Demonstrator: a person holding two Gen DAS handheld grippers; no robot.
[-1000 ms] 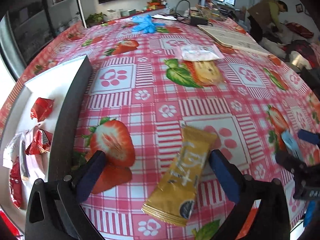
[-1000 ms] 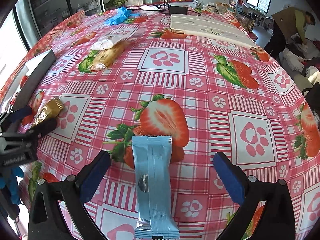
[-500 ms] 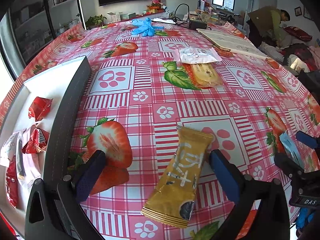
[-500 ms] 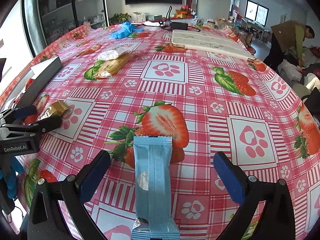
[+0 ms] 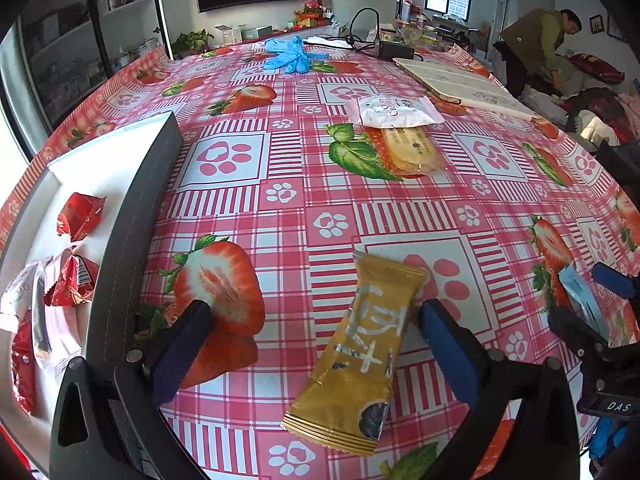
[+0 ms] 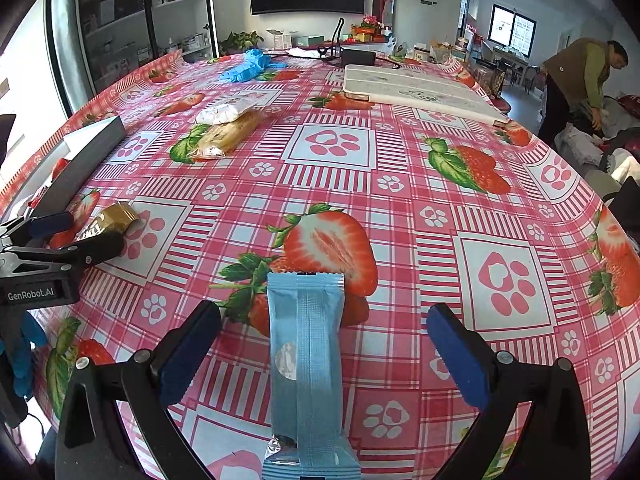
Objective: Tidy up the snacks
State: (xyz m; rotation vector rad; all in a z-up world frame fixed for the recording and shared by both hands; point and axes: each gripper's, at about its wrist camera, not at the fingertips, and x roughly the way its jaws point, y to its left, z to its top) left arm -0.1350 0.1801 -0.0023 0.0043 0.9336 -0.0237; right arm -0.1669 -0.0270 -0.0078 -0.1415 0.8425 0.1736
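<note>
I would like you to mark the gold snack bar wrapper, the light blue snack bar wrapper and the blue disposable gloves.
gold snack bar wrapper point(image 5: 360, 356), left wrist view, middle of its printed face.
light blue snack bar wrapper point(image 6: 306, 364), right wrist view, centre seam.
blue disposable gloves point(image 5: 290, 54), left wrist view, middle of the crumpled pile.

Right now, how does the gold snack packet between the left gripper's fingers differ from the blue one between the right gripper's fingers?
The gold packet is gold with pale printed characters; the blue packet is plain light blue with a centre seam. The gold packet lies tilted across the left gripper, near one finger; the blue packet lies straight and centred in the right gripper. Both are long sealed bars, flat on the tablecloth, with both grippers open.
</note>
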